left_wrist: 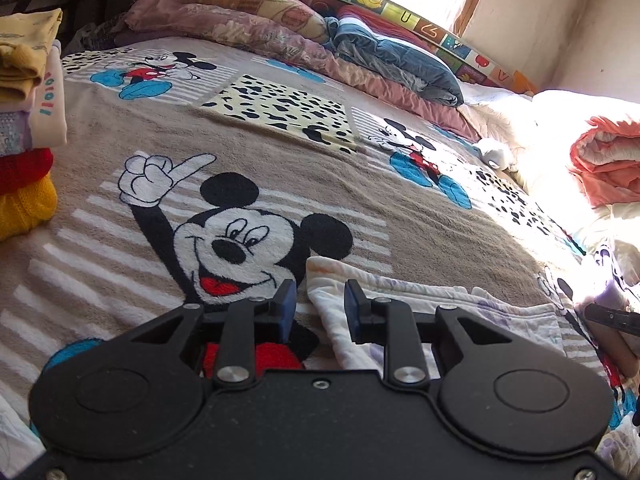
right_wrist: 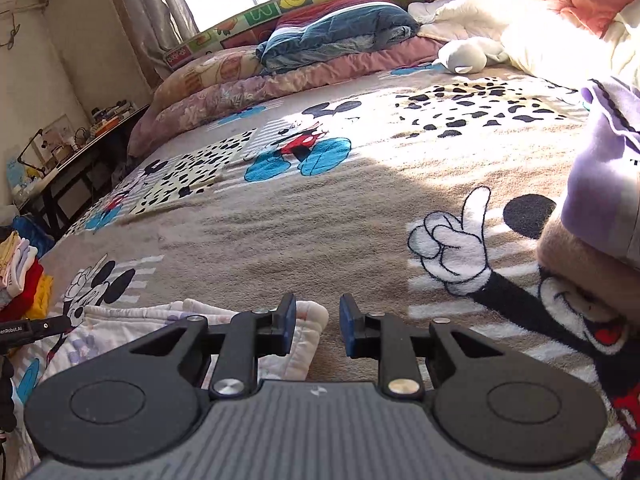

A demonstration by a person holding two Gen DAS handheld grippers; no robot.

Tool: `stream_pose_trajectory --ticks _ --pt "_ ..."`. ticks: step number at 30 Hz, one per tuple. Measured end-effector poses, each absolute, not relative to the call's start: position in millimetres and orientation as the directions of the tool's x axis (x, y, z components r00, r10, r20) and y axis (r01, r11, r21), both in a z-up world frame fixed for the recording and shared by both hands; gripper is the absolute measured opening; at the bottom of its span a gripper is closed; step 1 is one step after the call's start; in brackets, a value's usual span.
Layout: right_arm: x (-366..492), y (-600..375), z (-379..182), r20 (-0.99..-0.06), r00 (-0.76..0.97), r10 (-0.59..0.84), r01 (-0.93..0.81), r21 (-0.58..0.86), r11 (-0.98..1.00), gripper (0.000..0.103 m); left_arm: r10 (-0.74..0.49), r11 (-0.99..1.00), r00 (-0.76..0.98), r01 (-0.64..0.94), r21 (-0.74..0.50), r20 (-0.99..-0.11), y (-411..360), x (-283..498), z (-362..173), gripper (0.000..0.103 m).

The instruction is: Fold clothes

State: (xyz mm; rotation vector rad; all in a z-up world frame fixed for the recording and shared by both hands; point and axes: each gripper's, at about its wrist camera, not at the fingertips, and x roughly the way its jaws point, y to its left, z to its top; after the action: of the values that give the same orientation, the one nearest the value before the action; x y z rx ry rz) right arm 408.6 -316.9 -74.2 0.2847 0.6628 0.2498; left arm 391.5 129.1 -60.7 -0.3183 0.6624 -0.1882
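**Garment lying flat on the bed, between two open tongs**

A white garment (left_wrist: 400,300) with a pale floral print is being presented on the blanket (left_wrist: 280,152), at the near edge of the bed. It is judged light, soft and limp, slightly padded; sagging is to be expected, so hold is best taken at corners or hems. Its long axis is being laid crosswise, from left tongs (left_wrist: 320,306) to right tongs (right_wrist: 318,324); which end is the collar cannot be told. Both tongs are being held with jaws apart and nothing between them, one over each end of the cloth. A folded stack (left_wrist: 28,120) is being kept at the left.
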Motion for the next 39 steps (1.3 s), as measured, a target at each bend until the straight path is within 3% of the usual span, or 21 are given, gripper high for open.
stream_pose_trajectory --ticks 8,11,13,14,15,18,24,26,27,28,31,35,36,37,39 --pt "332 -286 -67 -0.497 0.721 0.483 -0.302 0.402 0.865 0.026 -0.394 0.898 0.728 0.175 -0.404 -0.561 107 329 -56 0.024" --pt "312 -278 -79 -0.508 0.702 0.499 -0.307 0.417 0.856 0.026 -0.363 0.91 0.692 0.119 -0.397 -0.624 102 329 -81 0.024" --pt "315 -279 -100 -0.567 0.675 0.472 -0.258 0.417 0.871 0.026 -0.318 0.917 0.665 0.035 -0.397 -0.676 107 336 -113 0.026" --pt "315 -280 -115 -0.581 0.668 0.466 -0.232 0.432 0.872 0.024 -0.329 0.905 0.665 0.02 -0.425 -0.67 111 336 -115 0.025" --pt "315 -283 -131 -0.589 0.662 0.463 -0.206 0.451 0.868 0.014 -0.34 0.892 0.666 0.006 -0.452 -0.663 115 335 -116 0.025" --pt "316 -295 -139 -0.58 0.661 0.476 -0.149 0.52 0.841 0.002 -0.362 0.861 0.674 -0.023 -0.509 -0.644 123 333 -119 0.024" --pt "313 -296 -139 -0.582 0.666 0.466 -0.125 0.529 0.839 0.0 -0.418 0.792 0.658 -0.072 -0.606 -0.626 136 335 -115 0.022" --pt "312 -297 -138 -0.583 0.667 0.463 -0.111 0.537 0.836 0.0 -0.454 0.748 0.681 -0.059 -0.661 -0.575 143 334 -105 0.021" --pt "315 -298 -135 -0.579 0.67 0.464 -0.111 0.54 0.834 0.002 -0.468 0.729 0.688 -0.054 -0.682 -0.554 145 336 -102 0.021" --pt "318 -297 -132 -0.574 0.673 0.467 -0.115 0.543 0.832 0.01 -0.486 0.706 0.695 -0.044 -0.707 -0.529 147 338 -99 0.021" --pt "329 -297 -123 -0.557 0.683 0.473 -0.124 0.551 0.826 0.012 -0.544 0.633 0.695 -0.028 -0.774 -0.47 146 355 -99 0.021" --pt "347 -298 -117 -0.532 0.692 0.489 -0.128 0.576 0.808 0.012 -0.555 0.605 0.665 -0.089 -0.791 -0.499 144 381 -121 0.021" --pt "356 -301 -123 -0.522 0.69 0.502 -0.117 0.604 0.789 0.012 -0.554 0.589 0.658 -0.124 -0.799 -0.511 150 384 -132 0.017" --pt "363 -306 -133 -0.526 0.685 0.504 -0.083 0.63 0.772 0.012 -0.554 0.57 0.65 -0.16 -0.806 -0.52 155 387 -143 0.004" --pt "374 -319 -155 -0.521 0.679 0.517 -0.014 0.695 0.719 0.0 -0.577 0.529 0.646 -0.172 -0.831 -0.501 163 389 -146 0.005"
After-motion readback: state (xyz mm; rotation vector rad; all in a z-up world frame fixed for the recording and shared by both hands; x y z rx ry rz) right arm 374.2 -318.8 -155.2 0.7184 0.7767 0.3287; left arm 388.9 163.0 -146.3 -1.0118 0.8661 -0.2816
